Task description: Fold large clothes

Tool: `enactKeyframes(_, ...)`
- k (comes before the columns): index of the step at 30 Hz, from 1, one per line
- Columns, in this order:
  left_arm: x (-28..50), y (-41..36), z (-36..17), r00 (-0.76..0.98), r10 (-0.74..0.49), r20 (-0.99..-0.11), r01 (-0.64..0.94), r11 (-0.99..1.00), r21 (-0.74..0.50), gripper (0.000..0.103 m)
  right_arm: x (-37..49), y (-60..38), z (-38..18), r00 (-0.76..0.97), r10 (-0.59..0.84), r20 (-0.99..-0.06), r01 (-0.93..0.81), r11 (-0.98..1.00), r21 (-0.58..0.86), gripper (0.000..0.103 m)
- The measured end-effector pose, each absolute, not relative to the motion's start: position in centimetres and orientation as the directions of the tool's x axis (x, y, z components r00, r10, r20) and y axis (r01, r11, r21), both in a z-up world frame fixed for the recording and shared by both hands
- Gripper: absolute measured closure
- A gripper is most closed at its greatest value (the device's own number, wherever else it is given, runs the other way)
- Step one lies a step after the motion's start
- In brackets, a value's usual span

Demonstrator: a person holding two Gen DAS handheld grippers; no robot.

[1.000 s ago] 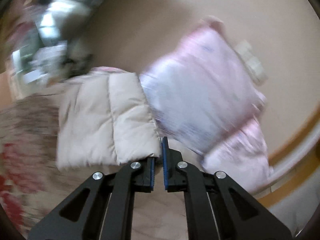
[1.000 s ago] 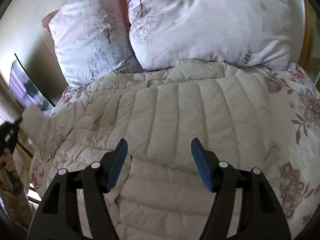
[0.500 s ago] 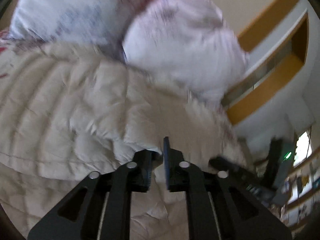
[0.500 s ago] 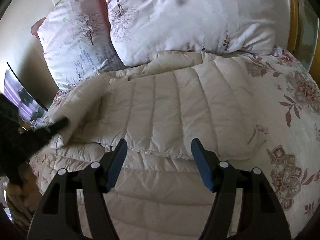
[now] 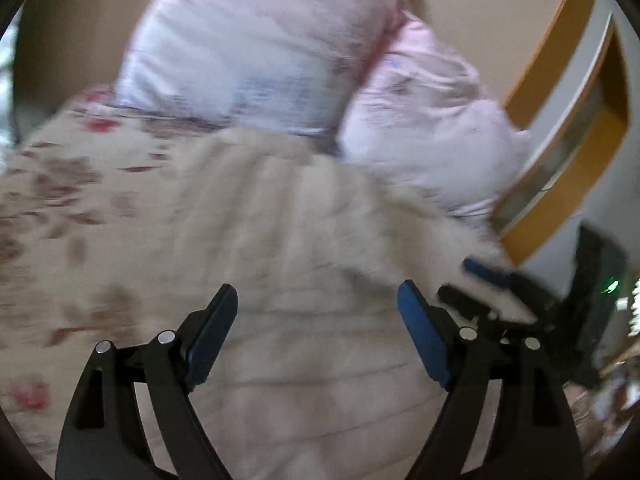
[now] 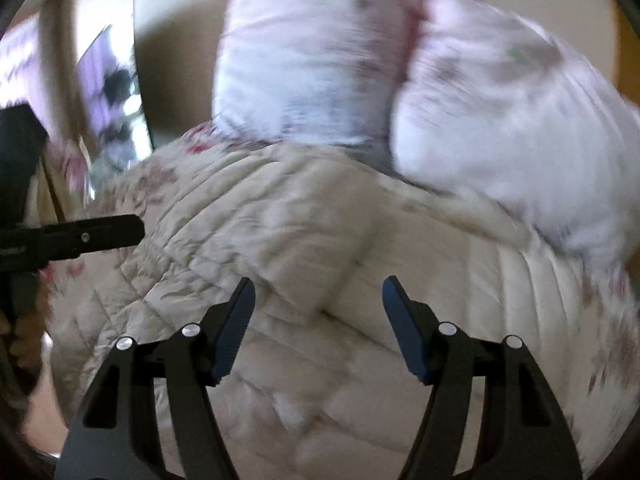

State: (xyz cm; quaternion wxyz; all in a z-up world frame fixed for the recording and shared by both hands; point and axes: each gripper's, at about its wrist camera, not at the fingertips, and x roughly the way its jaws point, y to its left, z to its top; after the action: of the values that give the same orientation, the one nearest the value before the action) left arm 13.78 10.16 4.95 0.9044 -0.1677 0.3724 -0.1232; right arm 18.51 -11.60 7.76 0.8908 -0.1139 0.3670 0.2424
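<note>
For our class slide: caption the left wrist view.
Left tongs opening, empty, over the cream quilted coat below two pink pillows.

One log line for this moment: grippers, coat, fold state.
left gripper: opening, empty | right gripper: open, empty | coat: on bed, flap folded over, below pillows

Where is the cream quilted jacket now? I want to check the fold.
The cream quilted jacket lies spread on the floral bedspread, filling the middle of both wrist views just below the two pink pillows, with a folded flap at its centre.
</note>
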Motion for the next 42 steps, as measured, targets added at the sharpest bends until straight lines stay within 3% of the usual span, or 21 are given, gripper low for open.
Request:
enactKeyframes(5,11.5,12.7,3.2,0.681,-0.25,-0.689,0.031,0.949,-0.313,0.021,19.0,-5.7,6.0,0.653,0.268,-0.709,-0.54,0.821,-0.186,0.041)
enactKeyframes(7,11.5,13.3,2.6,0.672,-0.242,-0.7,0.018,0.95,-0.311,0.021,19.7,-4.9,5.1,0.679,0.215,-0.701,-0.509,0.826,-0.24,0.068)
enactKeyframes(8,11.1,13.7,2.3,0.667,-0.239,-0.705,0.014,0.951,-0.31,0.021,20.1,-5.1,4.8,0.674,0.206,-0.709,-0.497,0.837,-0.23,0.093)
enactKeyframes(9,11.0,14.0,2.0,0.664,-0.236,-0.71,0.006,0.951,-0.31,0.021,20.6,-5.8,4.8,0.66,0.214,-0.721,-0.481,0.857,-0.186,0.099)
enactKeyframes(15,10.0,15.4,0.6,0.653,-0.234,-0.72,-0.013,0.947,-0.32,0.021,20.7,-15.1,8.1,0.705,0.285,-0.649,-0.26,0.956,0.137,0.1)
enactKeyframes(19,10.0,15.1,-0.1,0.642,-0.248,-0.726,0.002,0.947,-0.321,0.021,20.4,-20.7,6.9,0.635,0.36,-0.683,-0.157,0.926,0.342,0.1)
enactKeyframes(22,9.8,15.0,-0.4,0.638,-0.268,-0.722,0.019,0.943,-0.333,0.021,20.8,-23.3,5.3,0.598,0.401,-0.694,-0.094,0.895,0.437,0.084)
enactKeyframes(23,9.7,14.9,-0.4,0.638,-0.271,-0.721,0.024,0.942,-0.334,0.021,21.1,-23.9,4.8,0.587,0.414,-0.696,-0.073,0.883,0.464,0.07)
enactKeyframes(24,9.6,14.9,-0.4,0.637,-0.274,-0.72,0.027,0.942,-0.334,0.021,21.6,-24.7,4.2,0.569,0.432,-0.7,-0.039,0.864,0.501,0.066)
enactKeyframes(31,8.9,15.0,-0.3,0.635,-0.277,-0.721,0.035,0.943,-0.331,0.021,23.6,-26.1,1.8,0.535,0.484,-0.693,0.054,0.799,0.599,0.066)
enactKeyframes(37,8.3,15.3,-0.6,0.628,-0.283,-0.725,0.031,0.94,-0.34,0.021,24.4,-26.8,1.3,0.546,0.442,-0.711,0.127,0.795,0.593,0.069)
enactKeyframes(39,8.1,15.4,-0.5,0.63,-0.285,-0.723,0.035,0.94,-0.34,0.021,24.2,-27.0,1.7,0.568,0.428,-0.703,0.122,0.801,0.586,0.051)
enactKeyframes(42,8.0,15.5,-0.7,0.626,-0.284,-0.726,0.031,0.94,-0.341,0.021,24.8,-26.4,1.3,0.542,0.459,-0.704,0.105,0.794,0.598,0.05)
